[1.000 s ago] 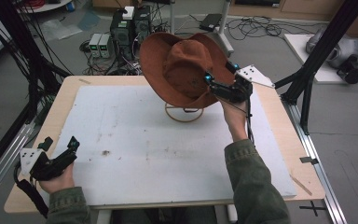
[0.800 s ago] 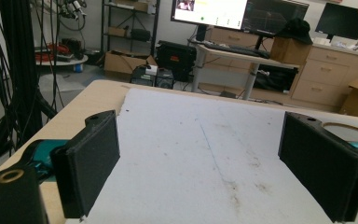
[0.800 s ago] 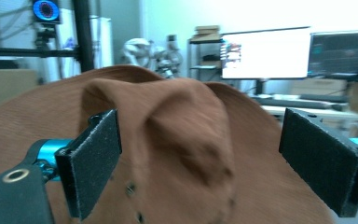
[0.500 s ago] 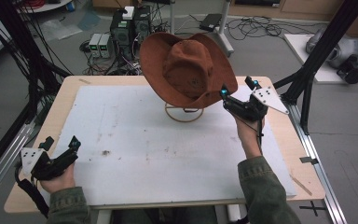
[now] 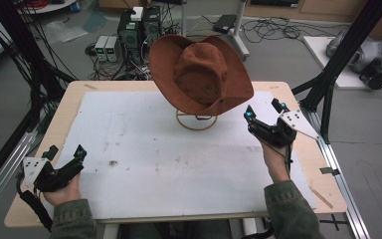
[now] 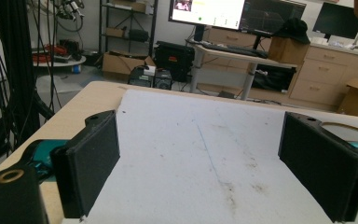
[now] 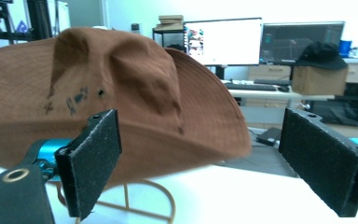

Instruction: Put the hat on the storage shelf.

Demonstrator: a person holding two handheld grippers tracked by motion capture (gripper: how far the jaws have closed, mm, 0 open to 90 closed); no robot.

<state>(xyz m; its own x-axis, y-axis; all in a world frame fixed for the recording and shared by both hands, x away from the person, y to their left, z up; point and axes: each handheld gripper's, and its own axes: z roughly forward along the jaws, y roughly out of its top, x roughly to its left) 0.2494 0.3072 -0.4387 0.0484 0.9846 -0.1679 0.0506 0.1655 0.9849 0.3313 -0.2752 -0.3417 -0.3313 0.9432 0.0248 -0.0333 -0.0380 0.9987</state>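
Hat [image 5: 201, 74] perched tilted on a wire stand [image 5: 197, 120] at the back middle of the mat [image 5: 179, 164] covering the table [image 5: 69, 99]. Right gripper [image 5: 263, 109] just right of the stand, near the brim. Left gripper [image 5: 64, 154] at the front left corner, well apart from both.

— What is that wide-brimmed brown cloth hat [image 5: 201, 74] like up close?

— Matt woven fabric; in your right gripper view you can see a fine grid in the weave and a few dark scuffs on the crown. It sits on a thin wire stand [image 5: 197, 120] with a pale golden, smooth look.

— And your grippers?

— The pads [image 7: 94, 158] on your right gripper [image 5: 264, 111] are black, rough and grainy, like foam. Your left gripper [image 5: 65, 155] has the same pads.

— The table?

— Pale wooden table [image 5: 64, 107] edges, covered by a matt white sheet [image 5: 144, 149] with brownish stains.
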